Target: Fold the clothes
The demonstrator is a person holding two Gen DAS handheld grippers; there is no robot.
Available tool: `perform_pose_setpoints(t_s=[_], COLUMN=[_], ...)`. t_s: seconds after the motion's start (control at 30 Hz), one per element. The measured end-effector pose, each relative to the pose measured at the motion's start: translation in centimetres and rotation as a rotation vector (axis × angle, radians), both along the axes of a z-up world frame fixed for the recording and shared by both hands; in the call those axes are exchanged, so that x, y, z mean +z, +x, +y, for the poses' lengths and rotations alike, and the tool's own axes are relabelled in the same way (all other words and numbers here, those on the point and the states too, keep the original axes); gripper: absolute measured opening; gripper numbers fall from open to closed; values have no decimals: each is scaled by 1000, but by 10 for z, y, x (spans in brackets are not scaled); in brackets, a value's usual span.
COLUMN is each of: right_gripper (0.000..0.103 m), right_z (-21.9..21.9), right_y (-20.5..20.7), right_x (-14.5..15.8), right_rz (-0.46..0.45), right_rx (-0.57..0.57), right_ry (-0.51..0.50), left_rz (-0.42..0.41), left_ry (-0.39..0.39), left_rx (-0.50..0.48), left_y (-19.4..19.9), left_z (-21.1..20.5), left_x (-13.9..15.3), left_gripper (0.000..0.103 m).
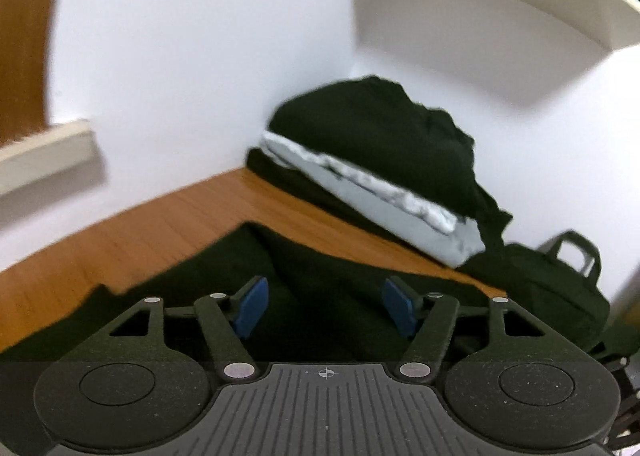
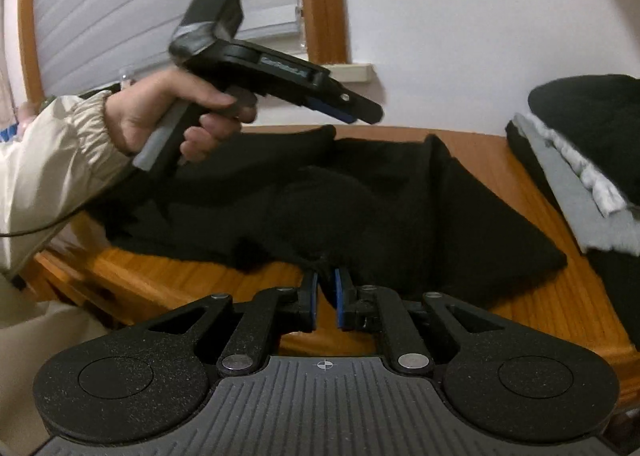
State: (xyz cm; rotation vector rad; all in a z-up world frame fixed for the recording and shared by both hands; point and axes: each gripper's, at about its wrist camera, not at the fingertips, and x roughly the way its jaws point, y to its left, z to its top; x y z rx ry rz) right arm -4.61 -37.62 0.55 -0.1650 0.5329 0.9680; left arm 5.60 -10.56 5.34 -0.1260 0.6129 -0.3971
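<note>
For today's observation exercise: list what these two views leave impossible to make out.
- Left view: black garment, near part hidden behind the left tongs.
- Left view: black bag, cut off by the right edge.
- Right view: folded stack, cut off by the right edge.
- Right view: garment type, dark and featureless.

Soft indoor light, motion blur, fisheye-bent edges

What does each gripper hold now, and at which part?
The right gripper pinches the black garment at its near edge. The left gripper is open, holding nothing.

A black bag point(image 1: 560, 288) sits on the wooden table point(image 1: 160, 232) beside the white wall point(image 1: 200, 56).
</note>
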Motion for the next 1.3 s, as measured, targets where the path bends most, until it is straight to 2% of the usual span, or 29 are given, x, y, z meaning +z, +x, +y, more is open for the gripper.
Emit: perform_pose_setpoints(t_s=[0.17,0.3,0.47,0.6,0.83,0.93,0.97,1.0,1.1,1.3], right_gripper=[13,31,41,42,42,41,35,22,11,7], right_z=[-8,-8,-6,-8,-11,-13,-12,-11,-6,7], right_y=[-8,-12,-15,-18,-11,-1,2,5,9,3], right_x=[-7,-8,-4,-1,-2,-6,-6,-7,-7,22], right_rz=[-11,-33,-61,-78,-125,-128,-129,-130,-151,-256], right_rx=[-16,-4,-11,-24,-113,-164,-171,-173,-174,-115], right_ry=[22,34,19,21,-10,-4,-7,-11,-16,18], left_rz=[52,52,-1,-25,-87,-98,-103,-108,-118,-170], left_ry=[8,-4,21,46,155,192,208,226,271,335], left_rx=[-40,-79,-122,-169,-253,-277,-278,-278,-279,-308], left_y=[3,-5,-19,-31,-69,-78,-80,-81,-79,-78], left_z=[-18,-26,-42,-57,-75,-82,-85,-88,-95,-103], left_x=[-14,-15,-4,2,-4,-10,-12,-13,-17,-15], left_gripper=[73,73,73,70,66,67,68,70,73,74])
